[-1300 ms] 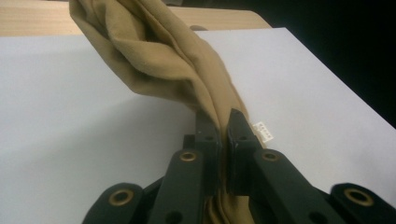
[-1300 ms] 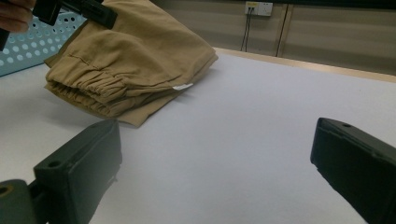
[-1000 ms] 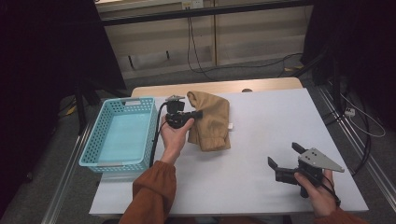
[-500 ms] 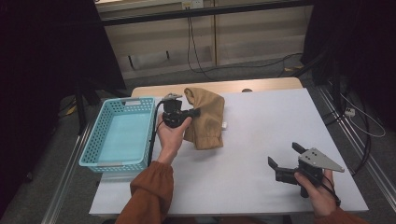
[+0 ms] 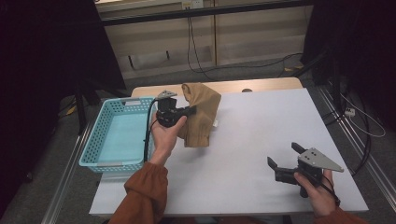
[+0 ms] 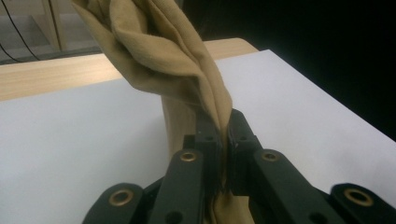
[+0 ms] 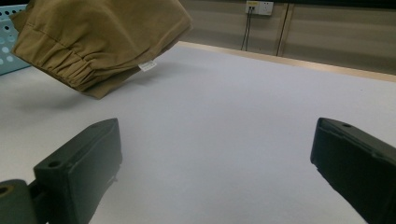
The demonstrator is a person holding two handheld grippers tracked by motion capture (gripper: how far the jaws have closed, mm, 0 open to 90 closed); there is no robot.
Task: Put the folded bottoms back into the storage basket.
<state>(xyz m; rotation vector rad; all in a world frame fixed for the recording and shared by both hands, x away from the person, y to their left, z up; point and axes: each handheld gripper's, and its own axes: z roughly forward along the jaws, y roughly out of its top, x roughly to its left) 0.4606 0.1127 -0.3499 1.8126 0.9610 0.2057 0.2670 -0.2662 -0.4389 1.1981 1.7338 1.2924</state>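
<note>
Left gripper (image 5: 190, 111) pinches the tan cloth (image 5: 200, 119) just beside the blue basket (image 5: 108, 148); right gripper (image 5: 283, 158) — fingers spread — holds nothing, well apart from the basket

White table (image 5: 243, 140) w/ a pale wood strip along its far edge fills the centre of the high view. A turquoise mesh basket (image 5: 95, 144) rests on its left edge. The right gripper (image 5: 285, 161) sits lower right on the tabletop.

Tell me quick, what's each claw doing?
Left gripper: closed, holding the tan cloth.
Right gripper: open, holding nothing.
</note>
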